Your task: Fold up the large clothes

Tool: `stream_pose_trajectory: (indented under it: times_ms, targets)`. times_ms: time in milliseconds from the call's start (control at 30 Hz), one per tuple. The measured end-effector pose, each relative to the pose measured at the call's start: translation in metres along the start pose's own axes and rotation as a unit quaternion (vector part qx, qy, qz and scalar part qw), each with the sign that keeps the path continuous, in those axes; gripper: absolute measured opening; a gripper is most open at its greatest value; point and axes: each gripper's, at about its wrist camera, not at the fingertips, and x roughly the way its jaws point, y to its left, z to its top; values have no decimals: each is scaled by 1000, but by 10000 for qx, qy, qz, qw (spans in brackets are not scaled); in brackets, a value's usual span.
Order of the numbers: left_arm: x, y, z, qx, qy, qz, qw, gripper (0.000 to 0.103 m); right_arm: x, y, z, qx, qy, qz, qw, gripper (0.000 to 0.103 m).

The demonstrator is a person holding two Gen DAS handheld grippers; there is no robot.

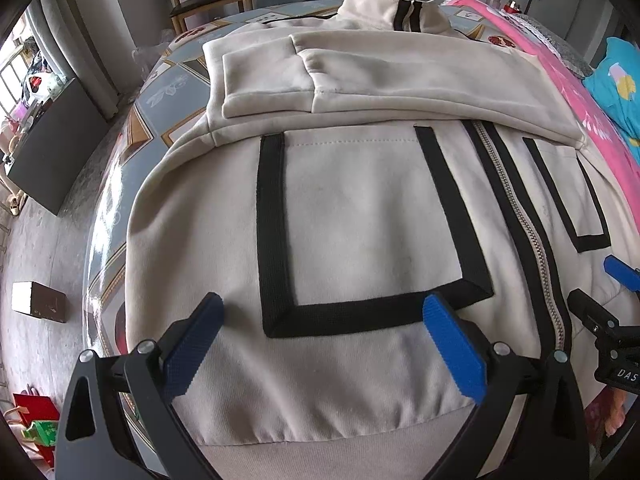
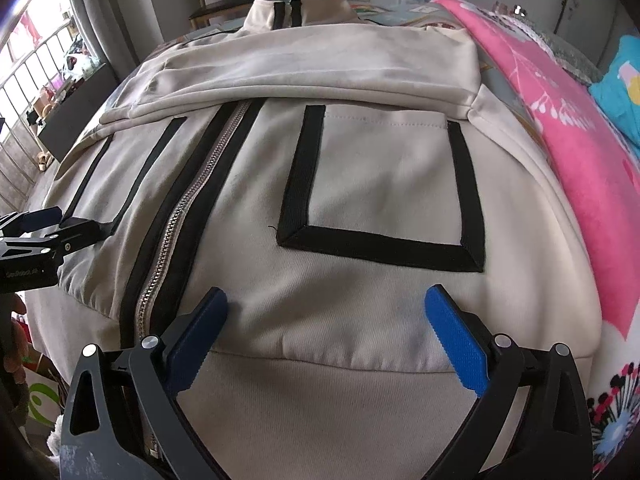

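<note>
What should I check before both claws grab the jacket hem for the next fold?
1. Left claw open, nothing between its pads: ok.
2. Right claw open, nothing between its pads: ok.
3. Jacket lies flat, front up, zipper closed: ok.
4. Sleeves already folded across the chest: ok.
5. Each claw sits over the hem, one on either side of the zipper: ok.
6. Pink blanket lies right beside the jacket edge and could snag in the fold: cannot tell.
</note>
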Motion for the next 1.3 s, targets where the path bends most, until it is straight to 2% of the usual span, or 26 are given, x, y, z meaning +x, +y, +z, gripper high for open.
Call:
stream_pose_trajectory:
  times_ms: [833, 1100, 1300]
  targets:
    - [1, 0, 1, 39, 58, -30, 10000, 98, 0, 0, 0, -13, -20, -33, 10000, 96]
    - [-2, 4, -1, 221, 95, -73, 9997, 98, 0, 0, 1, -86, -33, 6, 10000, 96]
    - [-50, 27, -32, 158, -640, 88, 9978, 98, -2, 1, -3, -159, -132, 72, 9998, 96]
